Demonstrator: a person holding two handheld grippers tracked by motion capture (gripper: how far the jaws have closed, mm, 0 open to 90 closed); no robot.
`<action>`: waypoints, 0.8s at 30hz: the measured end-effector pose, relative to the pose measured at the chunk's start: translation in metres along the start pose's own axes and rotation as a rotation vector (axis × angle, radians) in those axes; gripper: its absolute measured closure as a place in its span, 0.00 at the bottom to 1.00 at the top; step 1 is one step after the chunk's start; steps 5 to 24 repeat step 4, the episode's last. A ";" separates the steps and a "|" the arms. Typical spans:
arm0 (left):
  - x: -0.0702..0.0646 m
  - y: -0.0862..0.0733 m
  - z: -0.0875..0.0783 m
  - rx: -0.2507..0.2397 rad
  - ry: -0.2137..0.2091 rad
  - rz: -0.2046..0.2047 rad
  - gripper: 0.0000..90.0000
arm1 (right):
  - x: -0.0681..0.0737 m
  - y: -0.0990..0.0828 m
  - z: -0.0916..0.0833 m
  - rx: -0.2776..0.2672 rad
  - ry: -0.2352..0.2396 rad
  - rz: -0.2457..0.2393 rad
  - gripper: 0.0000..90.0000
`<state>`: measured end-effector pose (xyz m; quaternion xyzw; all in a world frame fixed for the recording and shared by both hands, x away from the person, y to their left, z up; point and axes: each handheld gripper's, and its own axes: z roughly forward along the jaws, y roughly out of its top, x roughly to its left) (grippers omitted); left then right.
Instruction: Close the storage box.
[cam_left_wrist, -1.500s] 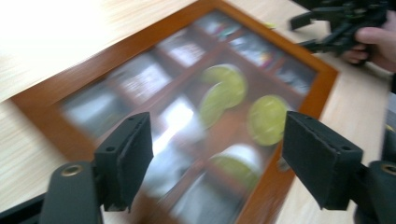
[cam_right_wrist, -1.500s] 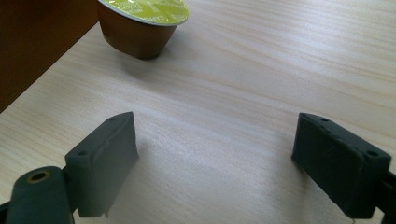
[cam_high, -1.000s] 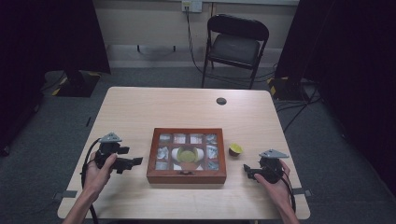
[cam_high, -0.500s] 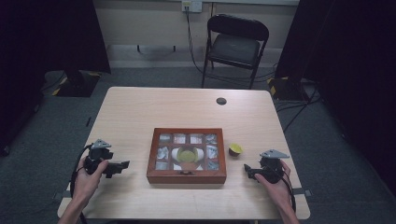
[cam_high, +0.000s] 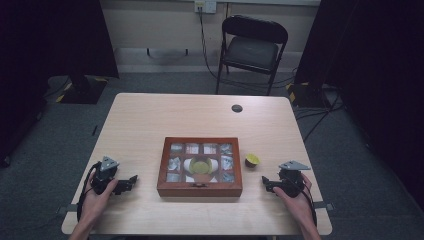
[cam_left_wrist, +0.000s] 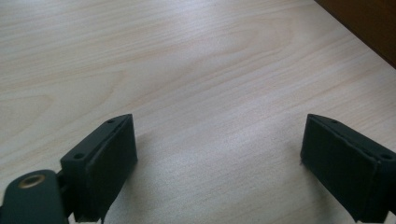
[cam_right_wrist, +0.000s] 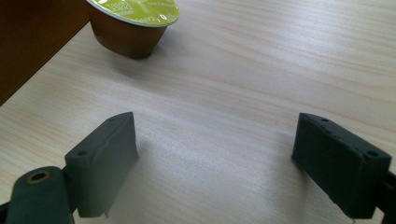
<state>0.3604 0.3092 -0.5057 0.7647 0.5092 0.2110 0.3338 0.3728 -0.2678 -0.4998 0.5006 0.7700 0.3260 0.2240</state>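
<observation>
One wooden box (cam_high: 199, 167) with a glass lid sits mid-table (cam_high: 150, 120), its compartments holding pale packets and a round yellow-green capsule. A brown coffee pod (cam_high: 251, 160) with green foil top stands just right of it. Left gripper (cam_high: 127, 183) and right gripper (cam_high: 267, 183) rest at either side, jaws spread wide, empty.

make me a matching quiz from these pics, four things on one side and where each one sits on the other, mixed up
Things:
1. wooden box
2. coffee capsule
3. folding chair
4. left gripper

Places:
a. on the floor beyond the far edge of the table
b. middle of the table, toward the near edge
c. on the table just right of the box
d. near the table's left front corner, jaws open, pointing toward the box

Pairs: 1-b, 2-c, 3-a, 4-d
</observation>
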 end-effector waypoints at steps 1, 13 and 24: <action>0.000 0.000 0.000 0.005 0.001 -0.003 0.10 | 0.000 0.000 0.000 0.000 -0.001 0.000 0.14; 0.000 0.000 0.001 0.005 0.003 -0.005 0.08 | 0.000 0.000 0.000 0.000 -0.001 0.001 0.14; 0.000 0.000 0.001 0.005 0.003 -0.005 0.08 | 0.000 0.000 0.000 0.000 -0.001 0.001 0.14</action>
